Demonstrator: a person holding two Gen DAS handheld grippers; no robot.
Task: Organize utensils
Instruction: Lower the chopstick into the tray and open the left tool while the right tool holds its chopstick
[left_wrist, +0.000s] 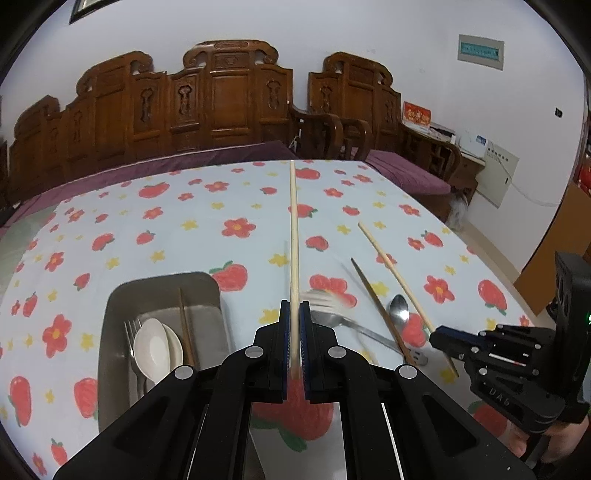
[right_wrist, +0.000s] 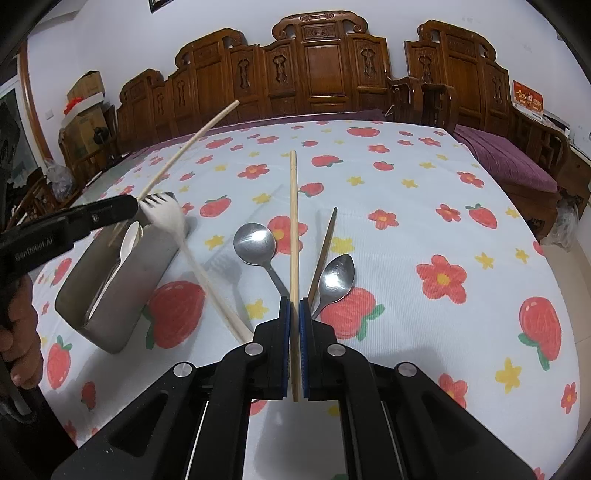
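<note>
Step in hand: carrying chopsticks to tray. Left tongs (left_wrist: 294, 341) clamped on pale chopstick (left_wrist: 293, 236), frame centre. Right tongs (right_wrist: 294, 350) clamped on second chopstick (right_wrist: 293, 229). Metal tray (left_wrist: 114, 332), lower left, holds spoons, fork, dark chopstick. Next: lower into tray.

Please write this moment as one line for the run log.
left gripper: shut on light chopstick | right gripper: shut on second light chopstick | metal tray: partly filled
</note>
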